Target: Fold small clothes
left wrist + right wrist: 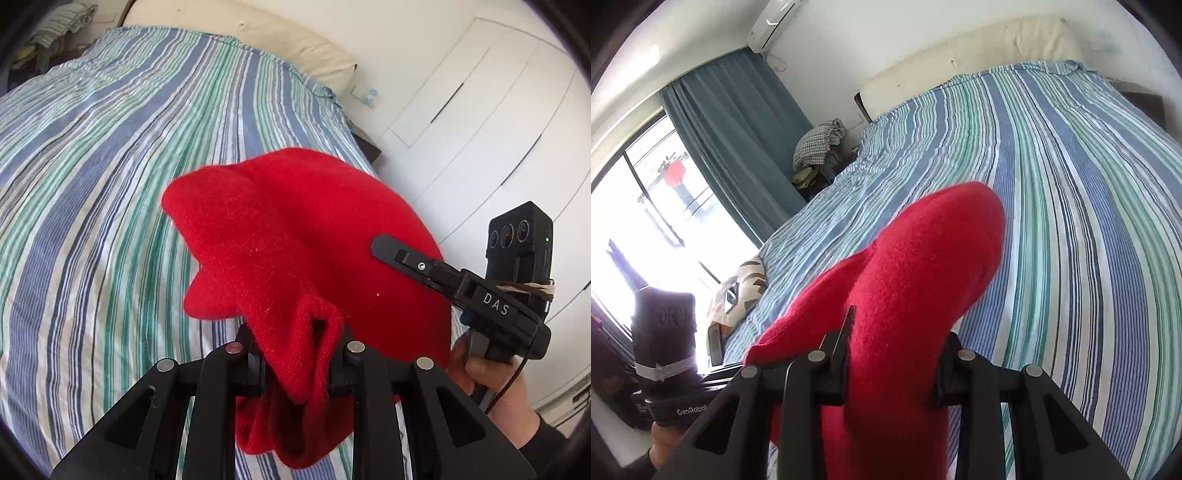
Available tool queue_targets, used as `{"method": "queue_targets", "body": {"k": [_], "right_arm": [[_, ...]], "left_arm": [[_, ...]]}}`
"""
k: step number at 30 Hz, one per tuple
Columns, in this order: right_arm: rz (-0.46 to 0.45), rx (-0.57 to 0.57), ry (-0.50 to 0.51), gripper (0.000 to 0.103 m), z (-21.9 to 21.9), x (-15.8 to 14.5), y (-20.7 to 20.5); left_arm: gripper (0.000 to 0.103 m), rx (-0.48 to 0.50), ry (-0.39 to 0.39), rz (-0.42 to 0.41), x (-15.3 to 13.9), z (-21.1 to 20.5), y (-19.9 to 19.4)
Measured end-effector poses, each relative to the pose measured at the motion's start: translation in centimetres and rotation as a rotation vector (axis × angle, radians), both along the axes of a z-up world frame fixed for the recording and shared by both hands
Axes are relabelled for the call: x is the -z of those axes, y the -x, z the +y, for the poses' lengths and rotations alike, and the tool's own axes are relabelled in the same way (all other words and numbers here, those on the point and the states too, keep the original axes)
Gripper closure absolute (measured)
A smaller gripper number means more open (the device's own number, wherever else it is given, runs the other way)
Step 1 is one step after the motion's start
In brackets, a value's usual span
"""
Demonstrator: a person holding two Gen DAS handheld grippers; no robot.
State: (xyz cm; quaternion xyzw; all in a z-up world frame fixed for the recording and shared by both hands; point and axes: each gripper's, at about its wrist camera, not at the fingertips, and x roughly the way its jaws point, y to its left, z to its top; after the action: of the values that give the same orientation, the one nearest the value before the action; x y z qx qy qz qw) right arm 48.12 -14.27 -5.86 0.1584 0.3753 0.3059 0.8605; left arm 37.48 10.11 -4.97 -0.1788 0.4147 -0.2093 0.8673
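A red knit garment (295, 236) hangs in the air over the striped bed, held by both grippers. My left gripper (299, 369) is shut on a bunched ribbed edge of it at the bottom of the left wrist view. My right gripper (384, 247) shows there from the side, its finger lying over the cloth's right part. In the right wrist view the red garment (908, 280) fills the middle and passes between the fingers of my right gripper (894, 373), which is shut on it. The fingertips are hidden by cloth in both views.
The bed (110, 166) with a blue, green and white striped sheet spreads below, with a cream pillow (280, 40) at its head. White wardrobe doors (480, 129) stand to the right. A curtained window (665, 206) and a pile of clothes (820, 144) lie left.
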Motion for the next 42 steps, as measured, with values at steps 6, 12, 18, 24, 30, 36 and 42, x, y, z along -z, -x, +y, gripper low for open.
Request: {"method": "queue_targets", "body": {"k": [6,12,18,24,30,36,42], "right_arm": [[0.212,0.056,0.198,0.017,-2.8,6.9,1.4],[0.174,0.118,0.388,0.017,-7.3,9.2,11.3],[0.080,0.135,0.388,0.000,-8.6,3.4,19.6],[0.002,0.174,0.457,0.000,-7.9,-2.2,25.0],[0.002,0.188,0.465,0.000,-8.5,-4.3,29.2],[-0.016,0.223,0.477,0.000,-9.3,-6.3,34.3],[-0.004,0.210,0.505,0.001,-9.1,-7.3,38.2]], "left_arm": [[0.034,-0.081,-0.213,0.207,7.8,-0.4,2.1],[0.016,-0.158,-0.515,0.062,6.8,-2.4,11.8],[0.001,-0.351,-0.690,-0.133,-1.4,-5.1,18.5],[0.001,-0.336,-0.643,-0.133,-5.8,-6.8,21.6],[0.001,-0.283,-0.617,-0.074,-7.0,-8.8,25.6],[0.001,-0.314,-0.658,-0.073,-8.0,-9.8,29.6],[0.001,-0.268,-0.644,-0.045,-7.9,-9.9,32.1]]}}
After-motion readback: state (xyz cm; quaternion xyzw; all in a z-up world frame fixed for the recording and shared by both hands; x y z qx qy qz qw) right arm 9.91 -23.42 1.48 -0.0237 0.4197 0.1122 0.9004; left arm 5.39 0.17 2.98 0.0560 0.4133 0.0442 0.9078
